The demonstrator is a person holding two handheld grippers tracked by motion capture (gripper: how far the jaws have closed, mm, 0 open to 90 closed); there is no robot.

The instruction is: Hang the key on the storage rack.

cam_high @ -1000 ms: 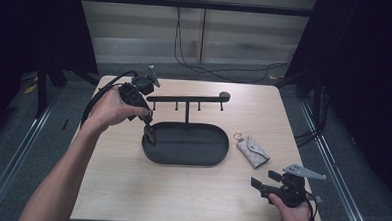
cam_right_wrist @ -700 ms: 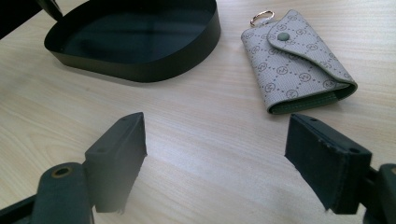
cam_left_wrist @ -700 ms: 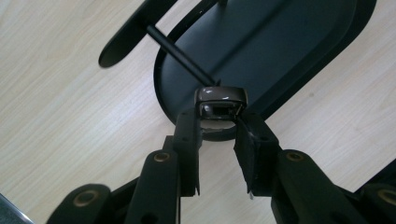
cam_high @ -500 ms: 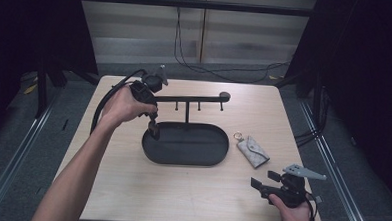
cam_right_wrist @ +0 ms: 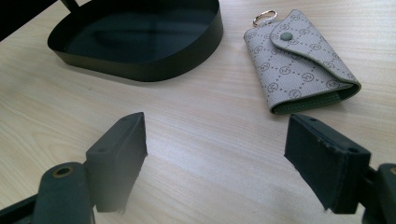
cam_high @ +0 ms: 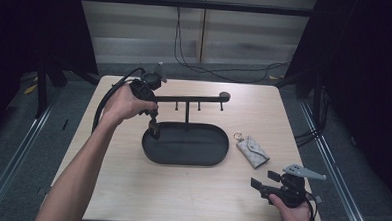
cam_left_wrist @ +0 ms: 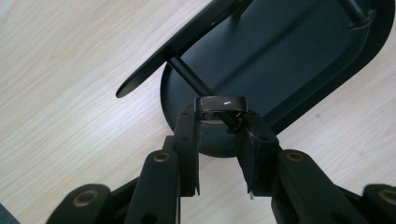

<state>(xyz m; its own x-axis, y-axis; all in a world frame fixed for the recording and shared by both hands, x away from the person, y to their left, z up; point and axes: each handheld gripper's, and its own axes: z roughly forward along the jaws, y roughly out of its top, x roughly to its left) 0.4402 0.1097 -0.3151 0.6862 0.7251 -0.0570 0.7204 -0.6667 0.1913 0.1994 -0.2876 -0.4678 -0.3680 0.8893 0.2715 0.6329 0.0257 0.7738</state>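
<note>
Two grippers: at work around the tray [cam_high: 154,152].
Left gripper [cam_left_wrist: 218,122]: pinching a black ring [cam_left_wrist: 220,103] over the tray's rim.
Right gripper [cam_right_wrist: 215,149]: spread wide, near the tray, beside the key pouch [cam_right_wrist: 299,63].

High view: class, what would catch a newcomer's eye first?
The black oval tray with its hook stand sits mid-table. The left gripper hangs over the tray's left end, shut on a small dark ring. A grey key pouch lies right of the tray.

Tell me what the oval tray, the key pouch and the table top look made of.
Tray: probably thin metal, painted matte black; its wall is thin and evenly bent with a dull sheen. Key pouch: looks like coated fabric or imitation leather, grey with a printed pattern, a snap and a metal ring. Table: pale wood-grain surface, possibly laminate.
</note>
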